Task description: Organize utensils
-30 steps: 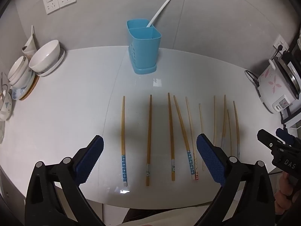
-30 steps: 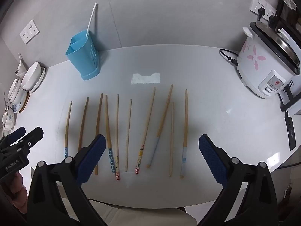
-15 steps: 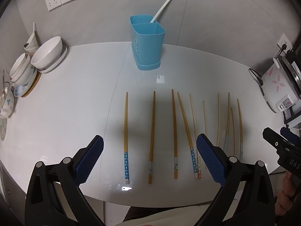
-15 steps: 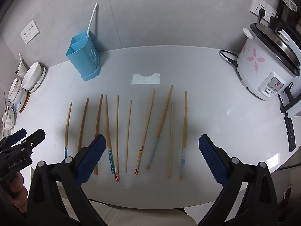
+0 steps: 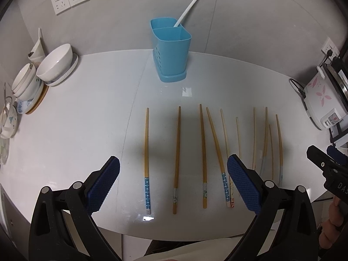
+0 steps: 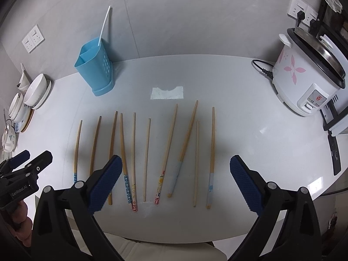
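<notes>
In the left wrist view, the left gripper is seen spread wide over the near edge of the white desk, with nothing held between its blue pads. Ten chopsticks are laid side by side on the desk ahead of it; the right-hand ones are crowded together and partly hidden behind the right finger, so their lower ends cannot be made out. A blue holder with two compartments stands by the wall, a white straw leaning out of the rear one. Bowls are stacked at the far left, some cut off by the frame. The right gripper is glimpsed only at the right edge, with a cooker beyond.

In the right wrist view, the right gripper is likewise held wide apart and empty above the chopsticks, three of which are partly covered by its left finger. The holder is seen far left, the cooker far right. The left gripper is cut off at the left edge
</notes>
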The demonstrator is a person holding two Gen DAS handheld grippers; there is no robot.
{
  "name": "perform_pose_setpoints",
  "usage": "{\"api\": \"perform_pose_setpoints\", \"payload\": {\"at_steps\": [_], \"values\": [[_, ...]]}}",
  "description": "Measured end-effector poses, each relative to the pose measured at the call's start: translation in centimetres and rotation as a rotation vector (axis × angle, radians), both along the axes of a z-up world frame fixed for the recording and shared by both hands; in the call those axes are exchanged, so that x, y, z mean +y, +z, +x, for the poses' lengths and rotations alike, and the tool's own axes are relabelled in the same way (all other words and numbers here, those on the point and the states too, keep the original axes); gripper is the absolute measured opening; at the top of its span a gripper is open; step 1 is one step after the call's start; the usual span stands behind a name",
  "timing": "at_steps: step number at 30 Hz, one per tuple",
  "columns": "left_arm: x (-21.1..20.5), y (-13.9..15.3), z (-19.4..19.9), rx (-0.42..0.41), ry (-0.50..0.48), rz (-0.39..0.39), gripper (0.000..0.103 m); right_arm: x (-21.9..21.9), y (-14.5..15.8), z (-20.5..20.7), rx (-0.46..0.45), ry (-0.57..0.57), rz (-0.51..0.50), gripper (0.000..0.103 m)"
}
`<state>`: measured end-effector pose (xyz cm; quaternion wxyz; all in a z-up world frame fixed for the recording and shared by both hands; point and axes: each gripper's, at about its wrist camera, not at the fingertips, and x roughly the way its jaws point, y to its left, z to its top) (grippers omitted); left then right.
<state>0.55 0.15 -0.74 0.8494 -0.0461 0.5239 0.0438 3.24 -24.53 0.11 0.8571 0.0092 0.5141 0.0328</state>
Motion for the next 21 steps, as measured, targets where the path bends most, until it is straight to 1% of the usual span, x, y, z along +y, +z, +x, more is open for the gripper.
{"api": "perform_pose_setpoints", "payload": {"at_steps": [8, 21], "values": [[0.04, -0.1, -0.02, -0.001, -0.009, -0.007, 0.097, 0.23, -0.08, 0.0, 0.001, 0.004, 0.0, 0.095], [-0.61, -0.13, 0.24, 0.0, -0.014, 0.004, 0.097, 0.25, -0.18, 0.11, 0.006, 0.015, -0.01, 0.095]]}}
